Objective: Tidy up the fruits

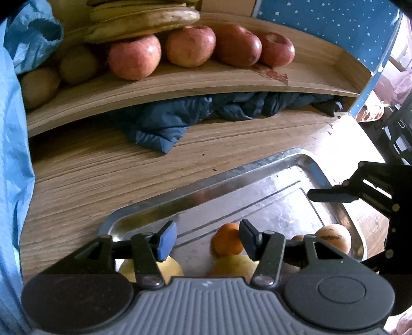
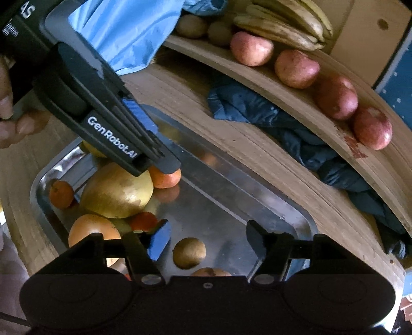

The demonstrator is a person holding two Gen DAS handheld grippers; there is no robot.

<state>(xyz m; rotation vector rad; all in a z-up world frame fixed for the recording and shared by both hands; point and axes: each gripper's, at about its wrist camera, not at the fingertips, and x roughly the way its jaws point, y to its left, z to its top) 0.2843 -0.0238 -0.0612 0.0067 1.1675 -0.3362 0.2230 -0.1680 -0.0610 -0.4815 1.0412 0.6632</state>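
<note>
A metal tray (image 1: pixel 206 195) (image 2: pixel 270 206) on the wooden table holds mixed fruit. My left gripper (image 1: pixel 208 241) is open just above a small orange (image 1: pixel 228 242), which lies between its fingers. The right wrist view shows the left gripper (image 2: pixel 164 165) from the side, its tips at that orange (image 2: pixel 167 177), beside a large yellow fruit (image 2: pixel 117 190). My right gripper (image 2: pixel 208 242) is open and empty above a brown kiwi (image 2: pixel 189 253). Other oranges (image 2: pixel 61 193) lie in the tray.
A raised wooden shelf (image 1: pixel 180 85) behind the tray carries red apples (image 1: pixel 134 56), kiwis (image 1: pixel 38 86) and bananas (image 1: pixel 144 19). A dark blue cloth (image 1: pixel 200 113) lies under it. A light blue bag (image 2: pixel 128 31) hangs at the left.
</note>
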